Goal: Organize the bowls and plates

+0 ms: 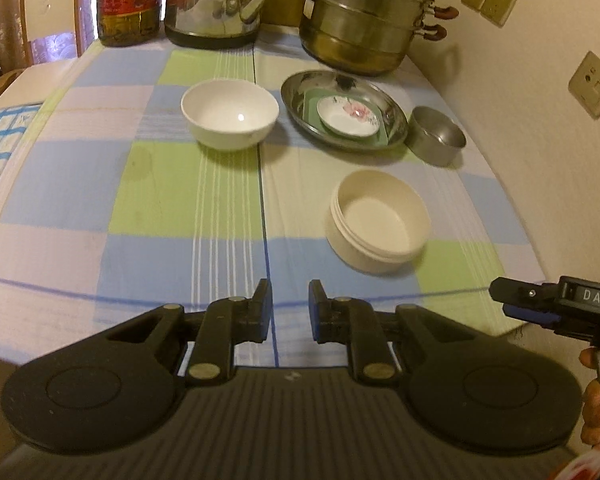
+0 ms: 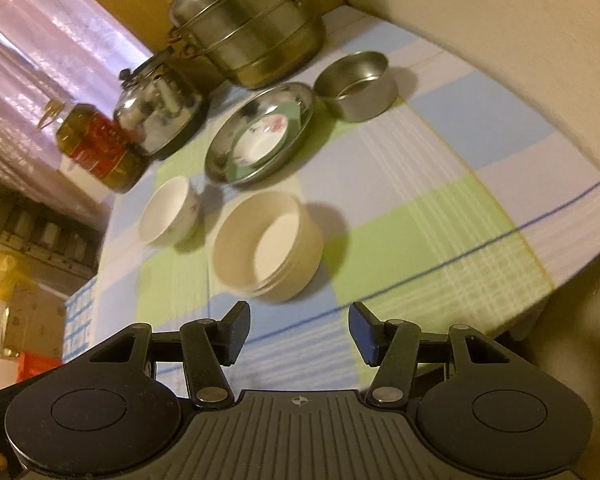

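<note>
On the checked tablecloth [image 1: 160, 216] a white ceramic bowl [image 1: 230, 120] [image 2: 170, 216] stands left of a steel plate [image 1: 396, 120] [image 2: 220, 160]. That plate holds a green square plate [image 1: 312, 104] with a small floral dish [image 1: 348, 116] [image 2: 262, 138] on top. To its right is a small steel bowl [image 1: 436, 136] [image 2: 356, 84]. Nearer sits a cream plastic bowl [image 1: 380, 220] [image 2: 268, 244]. My left gripper [image 1: 290, 308] hovers over the near edge, jaws almost together and empty. My right gripper [image 2: 300, 328] [image 1: 504, 300] is open and empty, just short of the cream bowl.
A steel steamer pot [image 1: 364, 20] [image 2: 252, 28], a kettle [image 1: 216, 4] [image 2: 156, 112] and an oil bottle [image 1: 128, 0] [image 2: 100, 148] line the table's far side. A wall with sockets [image 1: 592, 84] borders the right. A chair [image 1: 48, 8] stands at the far left.
</note>
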`<state>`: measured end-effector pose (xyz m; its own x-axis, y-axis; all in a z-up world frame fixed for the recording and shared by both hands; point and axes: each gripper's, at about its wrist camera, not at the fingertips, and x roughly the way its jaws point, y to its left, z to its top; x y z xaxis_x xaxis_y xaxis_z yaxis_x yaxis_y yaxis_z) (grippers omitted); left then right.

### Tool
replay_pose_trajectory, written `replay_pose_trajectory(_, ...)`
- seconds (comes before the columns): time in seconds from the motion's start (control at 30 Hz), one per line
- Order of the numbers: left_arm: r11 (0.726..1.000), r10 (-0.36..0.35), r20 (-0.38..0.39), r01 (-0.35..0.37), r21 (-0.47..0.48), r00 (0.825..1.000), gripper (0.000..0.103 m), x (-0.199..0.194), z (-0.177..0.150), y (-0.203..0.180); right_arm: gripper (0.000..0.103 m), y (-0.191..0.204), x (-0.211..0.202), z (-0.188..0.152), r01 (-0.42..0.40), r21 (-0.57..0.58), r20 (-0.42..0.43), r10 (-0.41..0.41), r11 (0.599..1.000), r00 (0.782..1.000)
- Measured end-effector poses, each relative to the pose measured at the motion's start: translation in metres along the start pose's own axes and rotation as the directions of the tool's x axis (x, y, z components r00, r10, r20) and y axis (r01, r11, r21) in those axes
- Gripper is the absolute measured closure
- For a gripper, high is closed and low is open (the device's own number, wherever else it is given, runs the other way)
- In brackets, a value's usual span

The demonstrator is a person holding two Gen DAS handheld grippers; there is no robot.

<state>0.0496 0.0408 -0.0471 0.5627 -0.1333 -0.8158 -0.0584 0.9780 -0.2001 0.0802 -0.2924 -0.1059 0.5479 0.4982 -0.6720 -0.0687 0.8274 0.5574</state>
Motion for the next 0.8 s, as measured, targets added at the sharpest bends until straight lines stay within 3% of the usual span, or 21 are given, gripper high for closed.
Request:
replay_pose_trajectory(0.37, 0.998, 0.041, 0.005, -0.041, -0.04, 0.999, 0.087, -0.018, -0.039, -0.018, 0.047, -0.001, -0.012, -0.026, -0.041, -0.078, -0.054, 0.037, 0.996, 0.998)
replay_pose_trajectory(0.43, 0.998, 0.042, -0.002, -0.042, -0.05, 0.999, 0.086, -0.02, -0.044, -0.019, 0.044, -0.003, -0.014, -0.028, -0.054, -0.081, -0.055, 0.05, 0.995, 0.997)
replay_pose_trajectory(0.5, 0.997, 0.048, -0.012, -0.049, -0.06, 0.999, 0.086, -0.022, -0.048, -0.02, 0.032, -0.005, -0.014, -0.03, -0.067, -0.076, -0.065, 0.062, 0.995, 0.996)
replay_pose_trajectory(0.67, 0.996, 0.051, -0.014, -0.052, -0.068, 0.999, 0.086, -0.026, -0.048, -0.022, 0.029, -0.008, -0.017, -0.032, -0.09, -0.068, -0.046, 0.087, 0.994, 0.995)
replay_pose_trajectory(0.8, 0.997, 0.056, -0.018, -0.056, -0.047, 0.998, 0.083, -0.023, -0.045, -0.026, 0.029, -0.006, -0.015, -0.029, -0.061, -0.091, -0.037, 0.058, 0.994, 0.998)
